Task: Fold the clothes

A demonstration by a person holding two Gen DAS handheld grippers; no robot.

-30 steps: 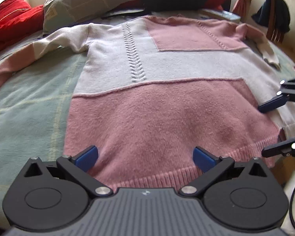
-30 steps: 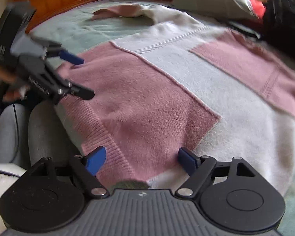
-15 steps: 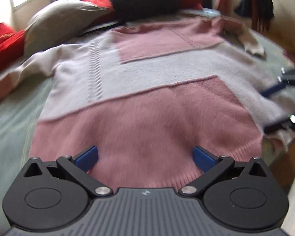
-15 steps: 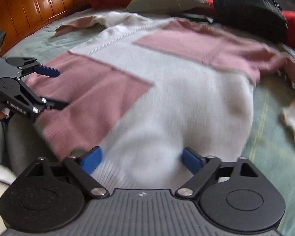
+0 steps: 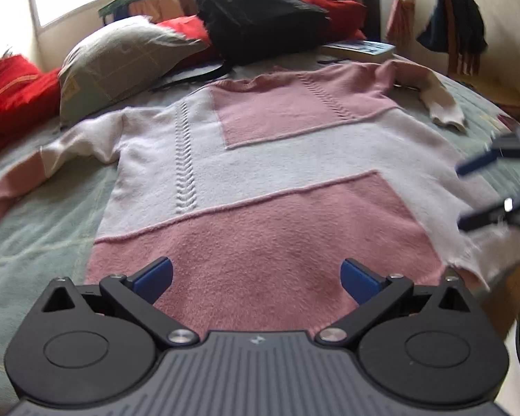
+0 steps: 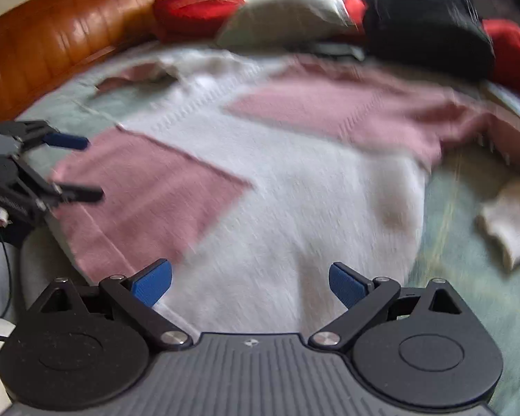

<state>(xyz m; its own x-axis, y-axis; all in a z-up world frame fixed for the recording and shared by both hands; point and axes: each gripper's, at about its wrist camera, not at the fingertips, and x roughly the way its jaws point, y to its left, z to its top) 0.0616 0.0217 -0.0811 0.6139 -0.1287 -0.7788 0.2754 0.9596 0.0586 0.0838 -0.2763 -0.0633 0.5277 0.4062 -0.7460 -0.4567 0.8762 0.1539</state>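
A pink and white knitted sweater (image 5: 270, 173) lies spread flat on the green bedspread (image 5: 34, 228), sleeves out to both sides. My left gripper (image 5: 256, 277) hovers open over its pink hem, nothing between the blue pads. In the right wrist view the same sweater (image 6: 294, 187) is blurred, and my right gripper (image 6: 249, 282) stands open above its white side near the hem. Each gripper shows in the other's view: the right gripper (image 5: 475, 196) at the sweater's right edge, the left gripper (image 6: 72, 168) at the hem corner.
A grey pillow (image 5: 121, 62), red cushions (image 5: 14, 93), a black backpack (image 5: 260, 14) and a book (image 5: 360, 48) crowd the head of the bed. A wooden bed frame (image 6: 52, 52) runs along one side. The white cuff (image 6: 509, 222) lies on the bedspread.
My right gripper has swung away from the pink hem corner toward the sweater's white side. The left gripper's view has tilted up and shifted slightly. Both stay open.
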